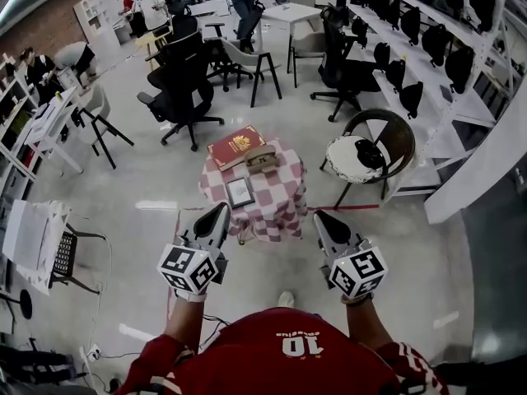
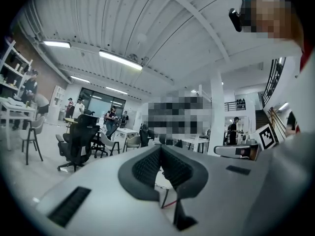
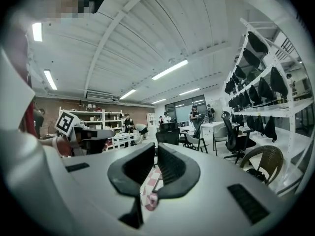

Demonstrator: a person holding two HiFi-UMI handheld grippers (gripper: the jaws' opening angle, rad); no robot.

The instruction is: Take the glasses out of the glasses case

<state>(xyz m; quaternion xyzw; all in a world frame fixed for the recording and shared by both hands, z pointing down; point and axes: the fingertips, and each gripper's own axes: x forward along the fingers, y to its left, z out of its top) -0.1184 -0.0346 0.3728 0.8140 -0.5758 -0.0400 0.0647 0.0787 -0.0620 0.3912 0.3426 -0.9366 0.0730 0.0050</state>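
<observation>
A small table with a red-and-white checked cloth (image 1: 272, 200) stands on the floor ahead of me in the head view. On it lie a tan glasses case (image 1: 262, 159), closed, a red book (image 1: 235, 147) and a small framed picture (image 1: 240, 192). No glasses show. My left gripper (image 1: 222, 209) hovers off the table's near left corner, jaws together and empty. My right gripper (image 1: 319, 216) hangs off the near right corner, also shut on nothing. In the left gripper view the left gripper (image 2: 160, 147) points out across the room. The right gripper (image 3: 155, 146) shows checked cloth (image 3: 147, 193) below its jaws.
A wicker chair with a white cushion (image 1: 352, 159) stands right of the table. A black office chair (image 1: 183, 85) is behind it. A white shelf unit (image 1: 461, 81) with black bags runs along the right. A white chair (image 1: 37, 241) sits far left. People stand at the back.
</observation>
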